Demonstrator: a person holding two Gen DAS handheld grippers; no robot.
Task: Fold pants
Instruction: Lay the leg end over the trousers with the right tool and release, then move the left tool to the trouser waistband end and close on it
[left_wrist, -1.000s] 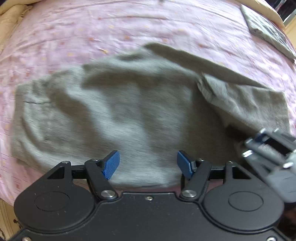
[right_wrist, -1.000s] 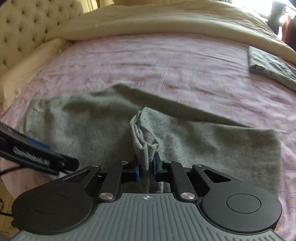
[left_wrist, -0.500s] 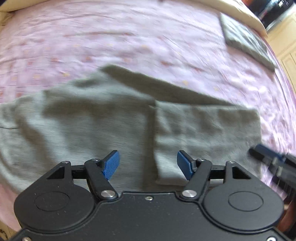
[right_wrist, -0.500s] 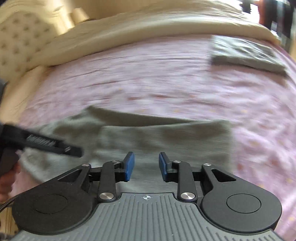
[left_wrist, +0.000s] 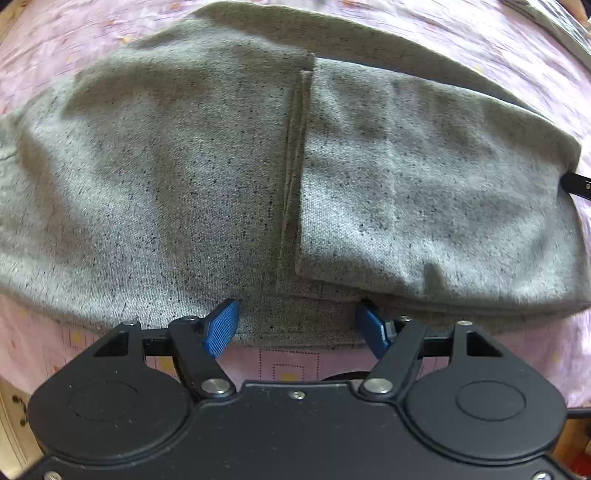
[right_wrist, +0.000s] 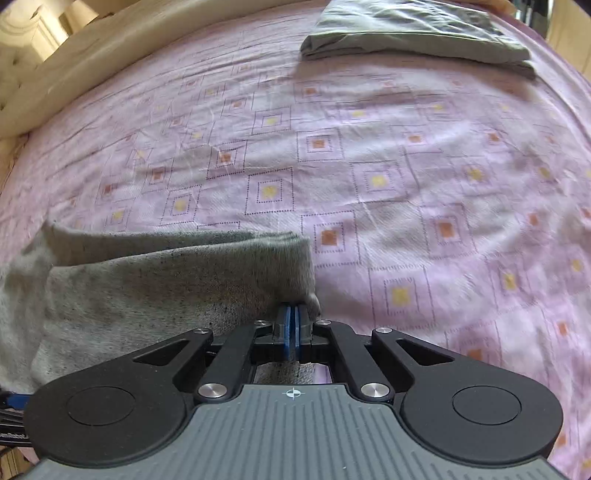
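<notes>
Already the gray pants (left_wrist: 221, 166) lie flat across the pink bedsheet (right_wrist: 406, 184), one end doubled back so its hem rests near their middle. The left gripper (left_wrist: 295, 325) hovers wide apart at the near edge, gripping nothing, probably ready to take that edge. The right gripper (right_wrist: 294, 325) is pinched tight on the folded corner, likely to carry the next fold.

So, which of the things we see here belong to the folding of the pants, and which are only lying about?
Belong to the job:
- grey pants
- left gripper, open at their near edge
- right gripper, shut on their folded end

Lying about:
- folded grey cloth
- cream duvet
- pink bedsheet, only the work surface
</notes>
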